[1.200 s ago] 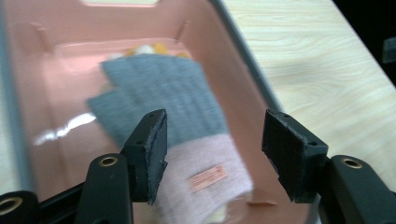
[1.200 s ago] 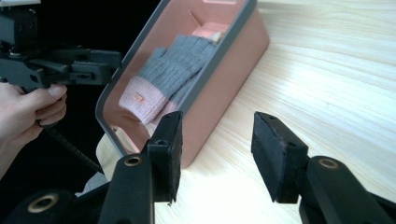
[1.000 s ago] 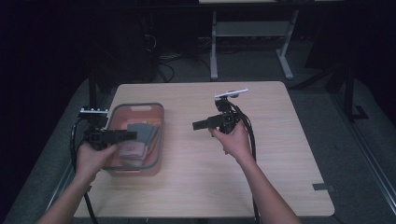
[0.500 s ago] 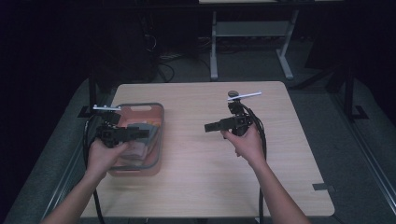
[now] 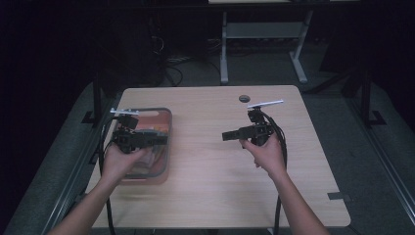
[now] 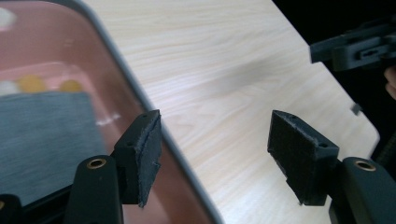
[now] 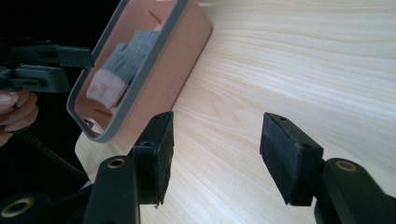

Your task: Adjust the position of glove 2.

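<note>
Both tongs are being opened, nothing gripped.
The grey sock (image 7: 125,58) is lying in the pink tub (image 5: 164,147) at the bench's (image 5: 220,196) left edge; the left tongs (image 6: 215,154) and right tongs (image 7: 215,154) are being held apart, empty.

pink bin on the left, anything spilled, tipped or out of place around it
Nothing stands out. The pink bin sits flat on the wooden table near its left edge, with the grey sock inside it and nothing spilled beside it.
</note>
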`<state>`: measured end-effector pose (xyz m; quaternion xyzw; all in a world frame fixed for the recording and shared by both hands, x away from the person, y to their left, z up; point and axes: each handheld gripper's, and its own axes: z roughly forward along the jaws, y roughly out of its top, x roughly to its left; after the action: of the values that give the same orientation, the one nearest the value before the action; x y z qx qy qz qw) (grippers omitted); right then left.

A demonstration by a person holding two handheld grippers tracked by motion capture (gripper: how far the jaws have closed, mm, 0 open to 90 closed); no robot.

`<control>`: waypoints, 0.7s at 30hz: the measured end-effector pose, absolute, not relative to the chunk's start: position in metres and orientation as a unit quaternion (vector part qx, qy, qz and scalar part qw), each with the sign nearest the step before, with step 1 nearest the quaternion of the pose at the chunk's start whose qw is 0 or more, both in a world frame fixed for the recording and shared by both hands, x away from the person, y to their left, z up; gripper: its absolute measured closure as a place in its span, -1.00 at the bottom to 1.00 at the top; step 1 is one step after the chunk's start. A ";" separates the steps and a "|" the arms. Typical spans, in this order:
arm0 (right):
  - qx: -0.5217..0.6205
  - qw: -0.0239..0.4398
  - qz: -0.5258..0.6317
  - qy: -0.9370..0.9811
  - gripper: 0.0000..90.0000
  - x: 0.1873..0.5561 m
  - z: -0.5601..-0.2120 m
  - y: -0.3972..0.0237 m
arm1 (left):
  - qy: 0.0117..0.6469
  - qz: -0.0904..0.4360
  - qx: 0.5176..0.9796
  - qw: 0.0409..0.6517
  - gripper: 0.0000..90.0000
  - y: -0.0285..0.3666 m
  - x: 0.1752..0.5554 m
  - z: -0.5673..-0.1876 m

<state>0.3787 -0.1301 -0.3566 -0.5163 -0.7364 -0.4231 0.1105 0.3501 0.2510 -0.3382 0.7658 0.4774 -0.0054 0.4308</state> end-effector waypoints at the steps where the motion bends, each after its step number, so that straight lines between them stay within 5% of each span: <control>1: -0.516 0.108 -0.423 -0.737 -0.02 0.378 -0.357 -0.131 | 0.473 -0.005 0.769 0.430 -0.22 0.247 0.350 -0.338; 21: -0.547 0.087 -0.427 -0.715 -0.04 0.361 -0.363 -0.172 | 0.438 -0.017 0.787 0.434 -0.27 0.206 0.353 -0.334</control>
<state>0.3612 -0.1717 -0.3629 -0.5469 -0.7150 -0.4266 0.0873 0.3526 0.2055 -0.3338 0.7874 0.4377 -0.0174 0.4338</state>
